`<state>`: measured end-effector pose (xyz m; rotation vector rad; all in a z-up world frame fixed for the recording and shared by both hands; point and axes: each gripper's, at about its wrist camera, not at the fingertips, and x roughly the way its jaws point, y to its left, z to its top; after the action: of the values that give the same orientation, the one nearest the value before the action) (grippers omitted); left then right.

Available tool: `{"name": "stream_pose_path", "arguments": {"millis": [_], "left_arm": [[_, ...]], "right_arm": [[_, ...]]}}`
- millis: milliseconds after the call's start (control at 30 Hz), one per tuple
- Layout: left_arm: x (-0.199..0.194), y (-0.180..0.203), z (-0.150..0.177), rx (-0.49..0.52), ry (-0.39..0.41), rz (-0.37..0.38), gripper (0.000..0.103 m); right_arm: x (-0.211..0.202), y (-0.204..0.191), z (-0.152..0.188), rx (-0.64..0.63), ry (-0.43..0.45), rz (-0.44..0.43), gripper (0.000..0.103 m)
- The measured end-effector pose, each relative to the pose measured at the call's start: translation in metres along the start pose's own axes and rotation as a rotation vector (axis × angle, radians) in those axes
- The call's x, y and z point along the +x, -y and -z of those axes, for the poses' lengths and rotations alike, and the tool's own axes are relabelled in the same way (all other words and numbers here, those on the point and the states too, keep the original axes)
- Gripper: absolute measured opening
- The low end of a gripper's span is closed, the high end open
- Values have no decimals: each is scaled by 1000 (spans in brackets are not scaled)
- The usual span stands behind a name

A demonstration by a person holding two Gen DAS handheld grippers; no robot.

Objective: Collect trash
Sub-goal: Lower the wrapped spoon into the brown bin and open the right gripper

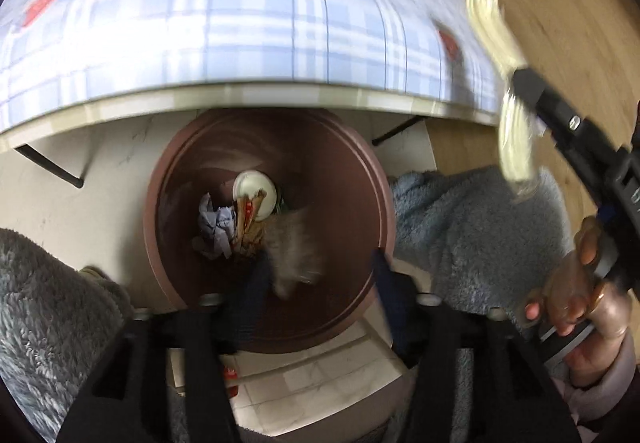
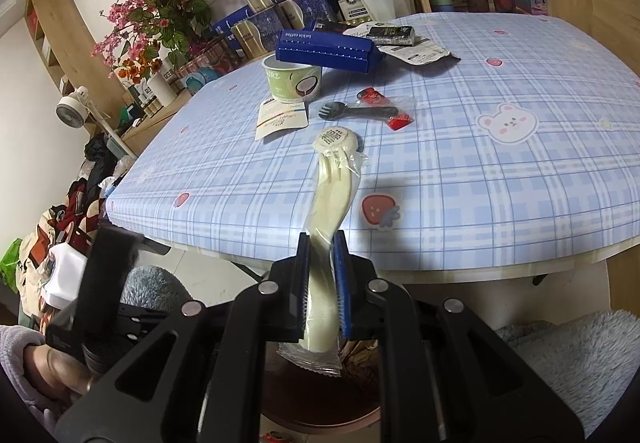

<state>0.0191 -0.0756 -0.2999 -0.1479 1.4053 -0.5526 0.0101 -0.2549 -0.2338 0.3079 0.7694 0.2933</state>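
Observation:
My right gripper (image 2: 322, 243) is shut on a cream plastic fork in a clear wrapper (image 2: 334, 187), held off the table's front edge above the brown trash bin (image 2: 320, 399). In the left wrist view the same wrapped fork (image 1: 508, 99) is blurred at the right, above the bin's rim (image 1: 160, 179). My left gripper (image 1: 320, 263) is open over the bin's mouth, with a blurred greyish scrap (image 1: 292, 247) between its fingers, apart from them. The bin holds crumpled paper (image 1: 216, 223), a white lid (image 1: 256, 191) and a wrapper.
The blue plaid table (image 2: 500, 183) carries a green yogurt cup (image 2: 292, 81), a black spork (image 2: 356, 111), red wrappers (image 2: 400, 121), a card (image 2: 280, 117) and a blue box (image 2: 328, 51). Flowers and boxes stand behind. Fleece-clad legs flank the bin.

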Motion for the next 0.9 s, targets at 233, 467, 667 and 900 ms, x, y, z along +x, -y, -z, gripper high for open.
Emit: {"name": "stream_pose_path", "arguments": {"millis": [233,467,667,900], "left_arm": [[-36,-8,-2,-68,169,-7,74],[-88,-19,2,-120,450,-70,77],[-107,-27,7,-135,560,-142,80],[-103,-34,12,-150,547,-174,80]], "right_arm": [[5,-7,5,-41,-19,2,15],[16,-23,14,-133,-74,-3,15],[32,-39,27,-220,-176,2,15],[57,-42,43,-248,-317,24,15]]}}
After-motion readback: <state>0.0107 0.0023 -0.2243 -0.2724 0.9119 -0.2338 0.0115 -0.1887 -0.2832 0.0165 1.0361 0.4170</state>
